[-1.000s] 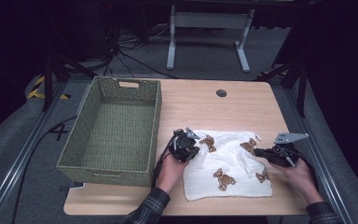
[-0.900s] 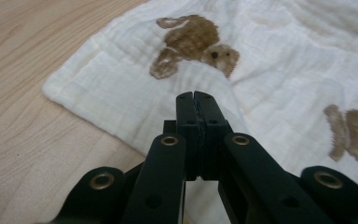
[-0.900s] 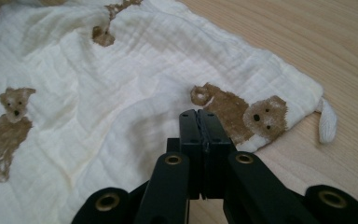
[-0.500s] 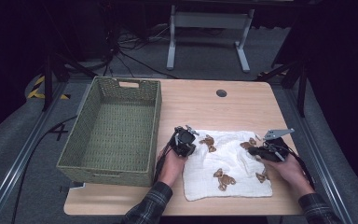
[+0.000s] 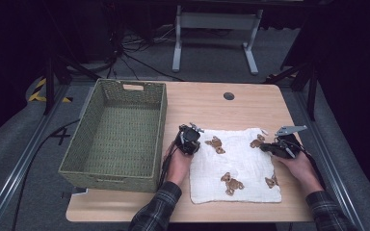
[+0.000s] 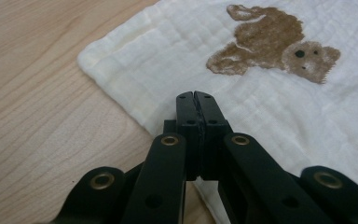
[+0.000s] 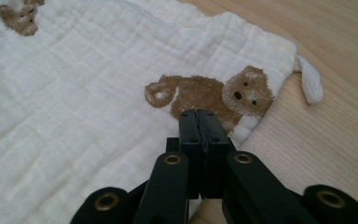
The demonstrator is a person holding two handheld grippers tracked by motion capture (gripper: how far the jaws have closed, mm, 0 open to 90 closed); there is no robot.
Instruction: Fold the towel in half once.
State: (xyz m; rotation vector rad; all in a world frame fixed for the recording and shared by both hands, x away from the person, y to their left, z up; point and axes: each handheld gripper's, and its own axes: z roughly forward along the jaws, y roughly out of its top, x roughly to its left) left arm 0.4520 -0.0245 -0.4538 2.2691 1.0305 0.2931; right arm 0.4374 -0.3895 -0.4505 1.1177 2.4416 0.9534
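Note:
A white cloth (image 5: 243, 161) printed with brown bears lies flat on the wooden table (image 5: 207, 103). My left gripper (image 5: 196, 138) sits at the cloth's left edge near its far corner. In the left gripper view the black jaws (image 6: 196, 96) are pressed together over the cloth (image 6: 279, 107), with nothing between them and a bear print (image 6: 270, 46) just beyond. My right gripper (image 5: 266, 147) is at the far right corner. There its jaws (image 7: 199, 114) are shut and empty over a bear print (image 7: 205, 95) on the cloth (image 7: 74, 93). A small white tab (image 7: 309, 79) sticks out at that corner.
A green woven basket (image 5: 161, 125) stands on the table's left part, close to my left hand (image 5: 178, 166). A round cable hole (image 5: 229, 96) lies in the far tabletop. Bare wood runs behind the cloth. The right table edge is near my right hand (image 5: 298, 168).
Both hands have moved away from the person toward the cloth's far corners. The right gripper has also shifted left onto the cloth. Both pairs of jaws stay shut.

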